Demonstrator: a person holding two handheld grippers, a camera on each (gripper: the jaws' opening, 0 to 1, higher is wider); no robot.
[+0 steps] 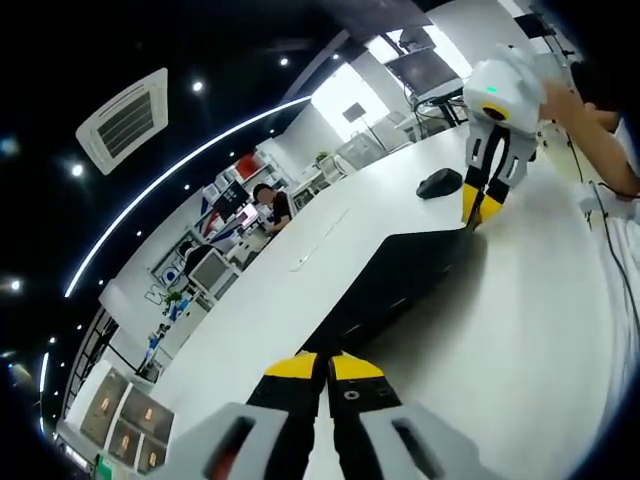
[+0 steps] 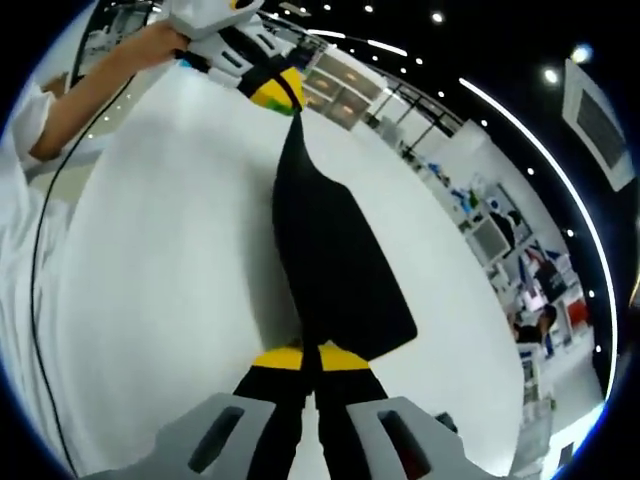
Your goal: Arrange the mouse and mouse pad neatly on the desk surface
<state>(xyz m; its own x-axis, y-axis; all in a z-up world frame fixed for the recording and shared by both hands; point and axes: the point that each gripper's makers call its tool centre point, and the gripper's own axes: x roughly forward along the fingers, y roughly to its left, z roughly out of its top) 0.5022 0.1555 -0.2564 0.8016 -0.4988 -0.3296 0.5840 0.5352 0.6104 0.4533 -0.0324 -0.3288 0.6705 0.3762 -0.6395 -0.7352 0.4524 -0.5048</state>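
Note:
A black mouse pad [image 1: 400, 280] stretches between my two grippers over the white desk [image 1: 520, 340]. My left gripper [image 1: 322, 366] is shut on its near edge. My right gripper [image 1: 480, 208] is shut on the far edge, coming down from the upper right. In the right gripper view the same pad [image 2: 330, 260] runs from my right gripper [image 2: 308, 357], shut on one end, up to my left gripper [image 2: 277, 97] pinching the narrow far end. The pad looks slightly raised, with shadow beneath it. A black mouse [image 1: 438, 183] rests on the desk just beyond the pad.
The long white desk [image 2: 150, 300] has bare surface on both sides of the pad. A thin black cable [image 2: 40, 290] runs along its edge beside the person's white sleeve [image 2: 30, 120]. A seated person [image 1: 272, 205] and monitors stand far behind.

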